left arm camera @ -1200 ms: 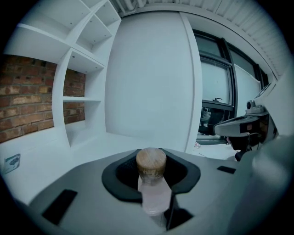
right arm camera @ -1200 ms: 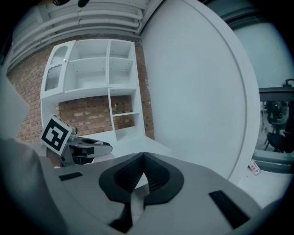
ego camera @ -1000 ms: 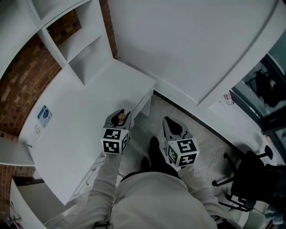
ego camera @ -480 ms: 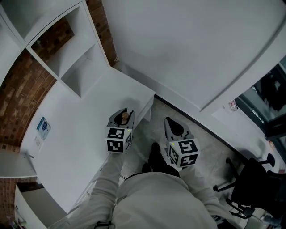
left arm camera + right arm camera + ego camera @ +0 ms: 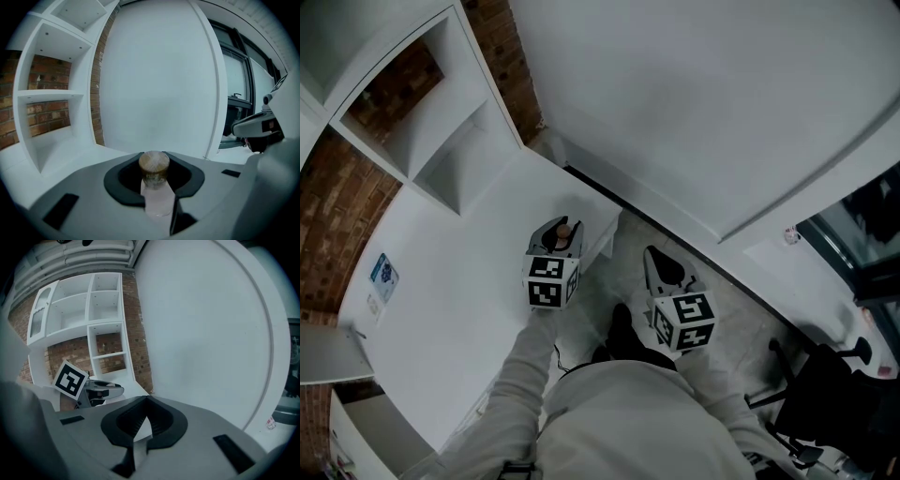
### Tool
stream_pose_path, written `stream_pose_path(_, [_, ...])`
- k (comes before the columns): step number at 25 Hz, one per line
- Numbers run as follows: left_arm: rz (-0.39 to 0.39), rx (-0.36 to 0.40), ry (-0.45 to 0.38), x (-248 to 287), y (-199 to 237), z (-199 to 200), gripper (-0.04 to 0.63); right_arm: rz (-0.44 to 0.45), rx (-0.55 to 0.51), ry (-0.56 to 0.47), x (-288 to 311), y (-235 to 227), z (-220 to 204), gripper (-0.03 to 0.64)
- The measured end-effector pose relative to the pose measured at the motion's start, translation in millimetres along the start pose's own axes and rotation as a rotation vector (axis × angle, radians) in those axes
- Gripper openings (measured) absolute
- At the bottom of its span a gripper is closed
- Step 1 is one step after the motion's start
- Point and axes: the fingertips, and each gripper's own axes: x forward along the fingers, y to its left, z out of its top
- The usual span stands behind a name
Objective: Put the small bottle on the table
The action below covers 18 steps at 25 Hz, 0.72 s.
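Note:
A small clear bottle (image 5: 154, 194) with a brown cork-like cap (image 5: 153, 163) stands upright between the jaws of my left gripper (image 5: 157, 185), which is shut on it. From the head camera the cap (image 5: 564, 231) shows in front of the left marker cube (image 5: 550, 281), over the white table (image 5: 450, 281) near its far right corner. My right gripper (image 5: 654, 255) hangs over the floor to the right of the table, shut and empty, its tips meeting (image 5: 145, 401). The right gripper view shows the left gripper (image 5: 101, 392) from the side.
A white shelf unit (image 5: 427, 122) backed by brick stands at the table's far end. A small blue-printed card (image 5: 382, 272) lies at the table's left. A large white wall panel (image 5: 694, 103) runs ahead, and a black office chair (image 5: 825, 384) stands at the right.
Both grippers have travelled forward toward the wall. The left one, still gripping the bottle, has come from the table's near edge to over its far right corner.

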Motion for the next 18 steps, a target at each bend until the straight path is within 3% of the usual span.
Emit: stream_pose_path(18, [0.022,0.010,0.014,74.7,16.8,9.6,0.123,-0.005,0.021,0.028,23.6,-29.4,1.2,0.028])
